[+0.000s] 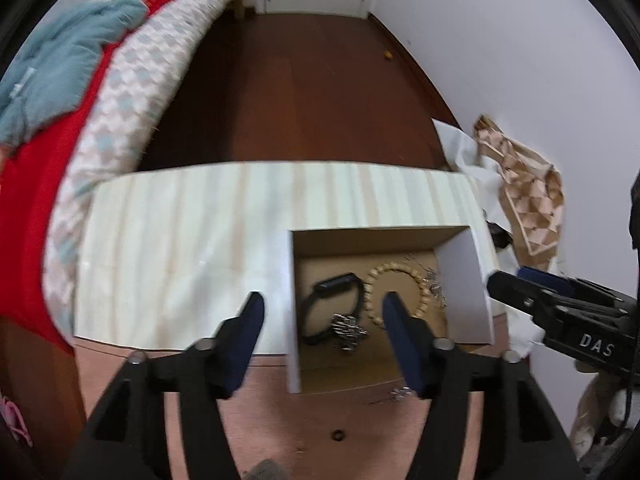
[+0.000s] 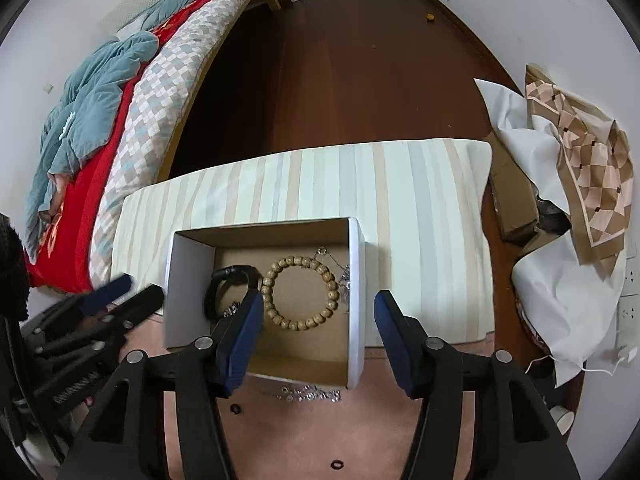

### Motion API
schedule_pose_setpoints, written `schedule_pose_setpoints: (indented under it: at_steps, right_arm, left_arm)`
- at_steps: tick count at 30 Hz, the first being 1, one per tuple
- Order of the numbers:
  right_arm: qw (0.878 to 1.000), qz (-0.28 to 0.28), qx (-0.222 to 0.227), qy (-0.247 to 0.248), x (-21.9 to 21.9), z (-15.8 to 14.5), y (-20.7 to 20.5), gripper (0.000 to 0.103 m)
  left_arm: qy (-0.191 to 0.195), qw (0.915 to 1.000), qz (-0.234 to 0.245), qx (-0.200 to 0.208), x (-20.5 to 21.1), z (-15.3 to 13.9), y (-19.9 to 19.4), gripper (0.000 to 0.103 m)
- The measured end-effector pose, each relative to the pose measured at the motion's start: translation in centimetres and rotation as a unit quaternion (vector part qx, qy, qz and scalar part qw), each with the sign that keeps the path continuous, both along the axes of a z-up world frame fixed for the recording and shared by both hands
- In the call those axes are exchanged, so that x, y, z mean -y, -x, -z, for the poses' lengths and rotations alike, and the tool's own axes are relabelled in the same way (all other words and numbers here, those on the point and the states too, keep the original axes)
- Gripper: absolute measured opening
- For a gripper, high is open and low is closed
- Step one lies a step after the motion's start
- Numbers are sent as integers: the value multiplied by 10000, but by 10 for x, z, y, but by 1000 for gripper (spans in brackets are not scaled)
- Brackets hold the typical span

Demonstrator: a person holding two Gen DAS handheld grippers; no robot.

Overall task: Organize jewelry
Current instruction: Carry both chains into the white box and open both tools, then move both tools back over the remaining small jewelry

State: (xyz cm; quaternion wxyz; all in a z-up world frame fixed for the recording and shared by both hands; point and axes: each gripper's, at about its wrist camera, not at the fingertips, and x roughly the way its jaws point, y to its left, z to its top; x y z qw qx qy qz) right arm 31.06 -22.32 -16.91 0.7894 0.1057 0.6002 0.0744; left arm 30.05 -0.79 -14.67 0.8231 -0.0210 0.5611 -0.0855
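An open white cardboard box (image 1: 286, 280) (image 2: 356, 280) stands on the table. Inside lie a wooden bead bracelet (image 2: 300, 286) (image 1: 376, 280), a black watch (image 1: 334, 304) (image 2: 228, 280) and silver chains (image 1: 352, 330) (image 2: 344, 280). A silver chain (image 2: 308, 394) (image 1: 400, 392) lies on the pink tabletop just in front of the box. Small black rings (image 2: 236, 410) (image 2: 337, 464) (image 1: 338, 435) lie nearer. My left gripper (image 1: 322, 320) (image 2: 116, 292) is open and empty over the box's left wall. My right gripper (image 2: 318, 316) (image 1: 508, 280) is open and empty over the box's right wall.
A striped cushion (image 1: 200, 220) (image 2: 420, 200) lies behind the box. A bed with red and blue covers (image 1: 60, 100) (image 2: 100, 120) is at left. White cloth and patterned paper (image 2: 580, 168) (image 1: 528, 184) pile up at right. Dark wood floor (image 1: 304, 80) lies beyond.
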Motion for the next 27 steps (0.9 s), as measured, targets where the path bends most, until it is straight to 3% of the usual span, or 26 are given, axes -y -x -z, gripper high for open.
schedule_pose_setpoints:
  at_steps: [3, 8, 10, 11, 18, 27]
  right_arm:
    - [9999, 31, 30, 126, 0, -3, 10, 61]
    - [9971, 19, 193, 733, -7, -6, 25, 87]
    - [9948, 45, 243, 987, -11, -4, 32, 96]
    - [9935, 65, 256, 1110, -13, -2, 36, 100]
    - [9874, 170, 428, 1515, -24, 2, 55, 103]
    - [9853, 252, 821, 1478, -35, -31, 84, 103]
  left_arm:
    - [-164, 9998, -89, 115, -7, -3, 7, 62]
    - [-380, 9983, -313, 318, -21, -3, 22, 80]
    - [-572, 9968, -392, 392, -23, -1, 28, 95]
    - [-685, 9959, -418, 426, -24, 1, 32, 96]
    - [-909, 9934, -477, 513, -26, 3, 50, 99]
    - [-958, 9901, -565, 862, -30, -25, 78, 99]
